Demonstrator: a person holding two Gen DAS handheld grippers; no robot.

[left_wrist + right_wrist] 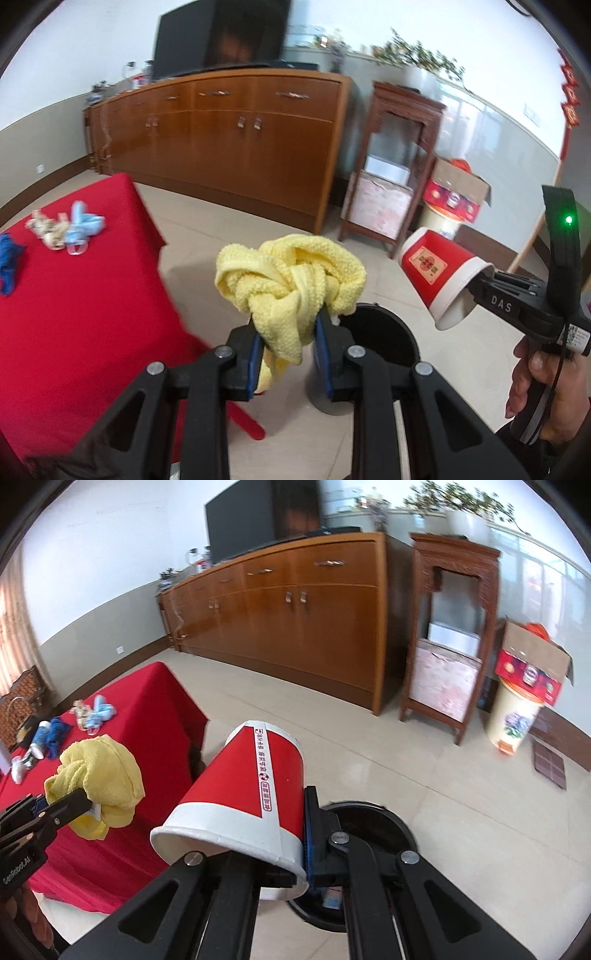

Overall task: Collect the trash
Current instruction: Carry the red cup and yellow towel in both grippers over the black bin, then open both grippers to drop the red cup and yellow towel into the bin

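We see the left gripper (288, 334) clamped on a knotted yellow cloth (291, 280), the black bin (373, 354) at five o'clock. Our right gripper (295, 853) pinches the red paper cup (243, 794)'s rim, probably above it.

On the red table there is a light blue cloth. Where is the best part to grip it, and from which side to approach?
Grip the light blue cloth at its raised, bunched middle, coming down from above. It lies crumpled on the red table with pale scraps touching its left side, so a pinch from its free right side looks cleanest.
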